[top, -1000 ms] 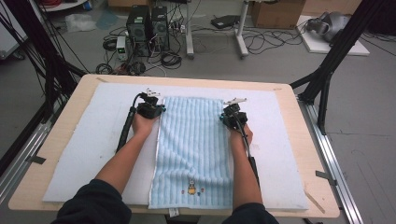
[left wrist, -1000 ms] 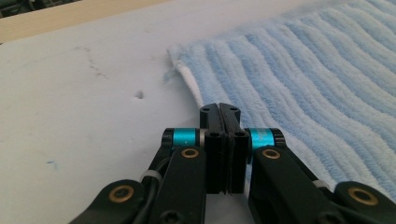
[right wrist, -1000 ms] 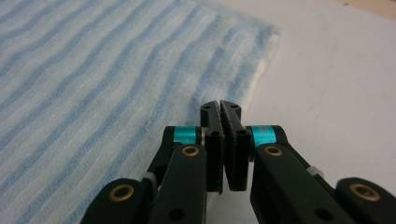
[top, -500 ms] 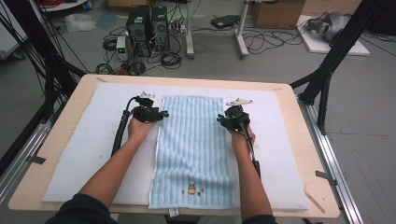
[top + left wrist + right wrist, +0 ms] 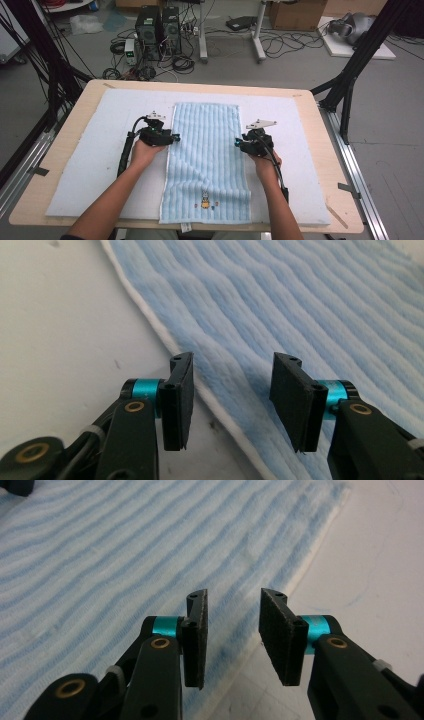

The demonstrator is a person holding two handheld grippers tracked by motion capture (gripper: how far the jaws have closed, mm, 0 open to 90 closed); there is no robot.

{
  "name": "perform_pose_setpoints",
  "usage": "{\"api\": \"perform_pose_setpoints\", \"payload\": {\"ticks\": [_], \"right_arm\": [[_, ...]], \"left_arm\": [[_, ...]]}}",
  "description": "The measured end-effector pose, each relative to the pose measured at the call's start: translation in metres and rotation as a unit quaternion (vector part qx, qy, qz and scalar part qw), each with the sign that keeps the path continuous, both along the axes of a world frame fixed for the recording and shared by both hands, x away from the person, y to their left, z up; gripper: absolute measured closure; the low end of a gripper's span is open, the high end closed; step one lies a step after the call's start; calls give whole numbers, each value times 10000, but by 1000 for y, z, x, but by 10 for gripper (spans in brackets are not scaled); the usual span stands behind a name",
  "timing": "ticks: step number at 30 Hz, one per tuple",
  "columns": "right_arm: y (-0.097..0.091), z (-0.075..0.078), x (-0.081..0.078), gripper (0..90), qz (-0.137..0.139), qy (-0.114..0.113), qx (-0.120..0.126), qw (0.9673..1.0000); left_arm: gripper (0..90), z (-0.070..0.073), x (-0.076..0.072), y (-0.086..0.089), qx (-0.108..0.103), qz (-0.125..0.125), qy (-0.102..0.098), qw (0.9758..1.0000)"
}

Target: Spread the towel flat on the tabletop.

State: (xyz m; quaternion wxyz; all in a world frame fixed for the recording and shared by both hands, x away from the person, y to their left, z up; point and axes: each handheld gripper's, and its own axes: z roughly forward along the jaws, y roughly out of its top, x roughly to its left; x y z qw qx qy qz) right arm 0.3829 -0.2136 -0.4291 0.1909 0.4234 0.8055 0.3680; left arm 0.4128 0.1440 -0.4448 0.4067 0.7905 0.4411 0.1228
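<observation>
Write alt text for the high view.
A person holds the left gripper and right gripper, both open, at the side edges of a blue striped towel lying flat on a white mat covering a wooden table.

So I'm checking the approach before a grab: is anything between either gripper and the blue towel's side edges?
Nothing visible. The left gripper and the right gripper sit open right at the blue towel, each over a side edge.
</observation>
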Motion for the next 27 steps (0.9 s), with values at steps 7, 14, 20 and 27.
{"api": "perform_pose_setpoints", "payload": {"ticks": [7, 14, 20, 27], "right_arm": [[2, -13, 3, 687, -32, 283, -153, 9995], [10, -15, 13, 858, -81, 137, -207, 9997], [16, -16, 29, 857, -329, -92, -299, 9990], [18, -19, 34, 823, -651, -229, -255, 9973]], "left_arm": [[847, -4, -6, 0, -17, -12, -186, 9998], [869, -7, 4, 3, -64, 264, -310, 9991], [869, -7, 20, 5, -99, 536, -368, 9978], [726, -6, 28, 5, -82, 704, -329, 9969]]}}
